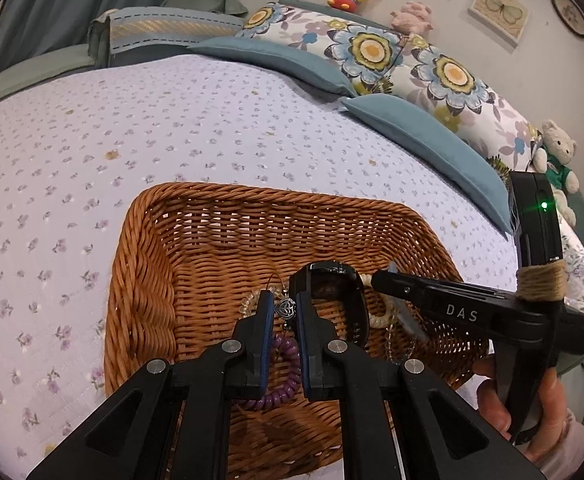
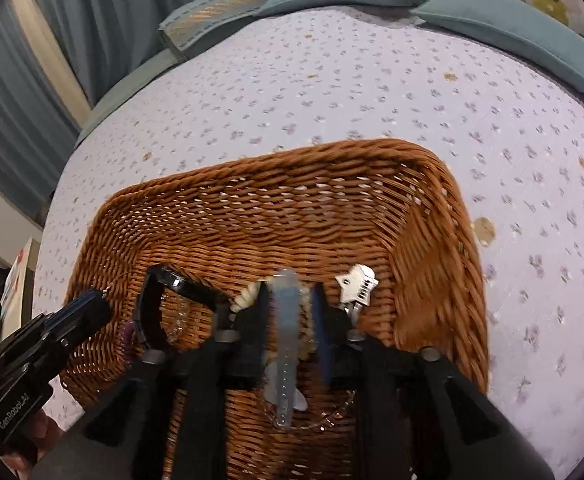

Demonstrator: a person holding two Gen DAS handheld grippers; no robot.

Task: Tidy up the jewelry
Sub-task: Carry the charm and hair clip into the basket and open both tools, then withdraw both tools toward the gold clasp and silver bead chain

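The silver heart charm [image 1: 284, 307] hangs between the two fingers of the left gripper [image 1: 285, 309], on a thin wire hoop that goes up and to the left. It looks very light and small, with open filigree work, so it is probably easy to bend and easy to lose. I judge the better place to take it is the flat body of the charm, not the wire. The jaws stand a little apart with the charm in the gap, and whether the pads really press it I cannot tell.

The right gripper [image 2: 292, 304] is above the pale blue hair clip [image 2: 286, 344], a long, half-clear plastic piece with small teeth. The clip lies lengthwise between the fingers – it seems stiff, smooth and a bit slippery, so a grip across its narrow middle should hold best. This view is blurred, and if the jaws are closed on the clip or only around it I cannot tell.

All these things are in the wicker basket [image 1: 212, 208], in the half toward the near wall. Beside the charm lies a black watch [image 1: 339, 300] with a rigid curved band, a purple coil hair tie [image 1: 282, 376] that looks soft and springy, and a cream bead bracelet [image 1: 383, 316], which will sag if it is lifted at one point. A silver star clip [image 2: 356, 283] sits just to the right of the right gripper – hard metal, with edges. The basket stands on the lilac flowered bedspread [image 1: 172, 120].
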